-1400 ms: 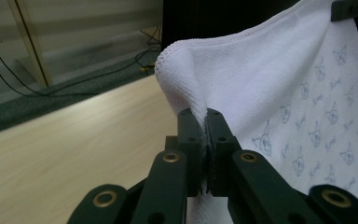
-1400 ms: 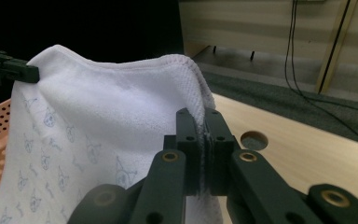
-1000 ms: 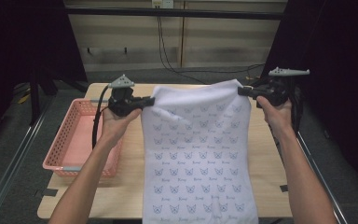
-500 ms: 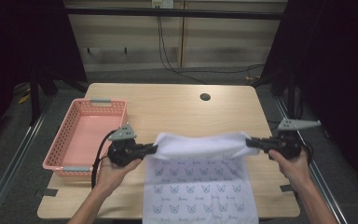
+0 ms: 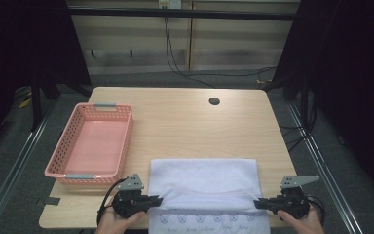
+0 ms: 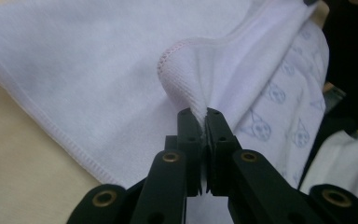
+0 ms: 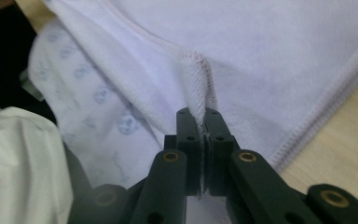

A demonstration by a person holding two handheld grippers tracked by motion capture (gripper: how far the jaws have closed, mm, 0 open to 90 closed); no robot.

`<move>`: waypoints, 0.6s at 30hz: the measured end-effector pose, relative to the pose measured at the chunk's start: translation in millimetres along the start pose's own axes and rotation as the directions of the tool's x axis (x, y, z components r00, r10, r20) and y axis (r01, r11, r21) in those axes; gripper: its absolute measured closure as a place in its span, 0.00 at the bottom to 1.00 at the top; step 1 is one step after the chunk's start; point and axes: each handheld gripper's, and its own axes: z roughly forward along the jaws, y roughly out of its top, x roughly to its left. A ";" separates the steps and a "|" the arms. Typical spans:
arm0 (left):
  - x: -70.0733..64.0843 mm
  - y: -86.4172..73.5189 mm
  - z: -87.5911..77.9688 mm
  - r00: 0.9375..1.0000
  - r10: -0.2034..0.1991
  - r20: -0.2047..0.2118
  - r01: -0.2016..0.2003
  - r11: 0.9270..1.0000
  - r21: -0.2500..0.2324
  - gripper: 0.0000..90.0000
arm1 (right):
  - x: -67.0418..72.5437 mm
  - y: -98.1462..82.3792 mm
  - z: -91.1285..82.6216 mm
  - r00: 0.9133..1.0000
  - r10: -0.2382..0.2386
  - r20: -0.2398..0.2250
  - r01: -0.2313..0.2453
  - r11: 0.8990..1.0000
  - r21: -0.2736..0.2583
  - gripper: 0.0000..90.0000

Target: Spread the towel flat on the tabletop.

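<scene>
The wooden desk carries two things. The white towel lies spread at the middle of the near edge, its plain side up on the desk, while a strip printed with small blue cat faces shows along the near edge itself. The pink plastic basket sits along the left edge, just left of the towel and apart from it. A small dark hole marks the desk top toward the far right corner.

At the near edge, the left gripper is clamped tight on the towel's left corner, its jaws pinching the stitched hem. The right gripper pinches the right corner the same way, the hem caught between its closed jaws.
</scene>
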 end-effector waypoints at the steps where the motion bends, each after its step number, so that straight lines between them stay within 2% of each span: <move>1: -0.1 -1.0 1.9 1.000 0.000 0.004 0.000 1.000 0.015 0.96 | -0.7 0.3 1.5 1.000 -0.005 -0.005 0.005 1.000 0.003 0.97; 3: 2.4 -3.1 6.0 1.000 -0.018 -0.002 0.019 0.999 0.029 0.96 | -2.1 1.0 7.1 1.000 -0.005 0.006 0.005 1.000 0.027 0.97; 7: 2.0 -2.5 12.9 0.999 -0.017 -0.044 0.020 0.998 0.056 0.96 | -2.9 2.7 18.6 1.000 -0.020 0.018 0.019 0.997 0.077 0.97; 10: 6.0 1.1 15.5 0.999 -0.019 -0.046 0.022 0.998 0.064 0.97 | -2.3 2.8 20.9 0.999 -0.035 0.025 0.033 0.996 0.077 0.97; 13: 9.6 3.0 16.9 0.999 -0.019 -0.051 0.022 0.998 0.063 0.97 | -2.9 3.3 21.4 0.999 -0.027 0.028 0.025 0.997 0.073 0.97; 16: 14.2 7.0 20.2 0.997 -0.014 -0.078 0.018 0.999 0.050 0.97 | -4.6 6.6 23.6 0.999 -0.018 0.045 0.015 0.997 0.071 0.98; 17: 17.4 9.2 21.1 0.997 -0.027 -0.072 0.031 0.998 0.053 0.97 | -6.2 8.0 24.5 0.999 -0.017 0.047 0.014 0.998 0.066 0.97; 18: 19.9 11.1 22.0 0.996 -0.035 -0.086 0.039 0.998 0.049 0.97 | -7.1 9.3 25.8 0.999 -0.014 0.052 0.011 0.998 0.059 0.98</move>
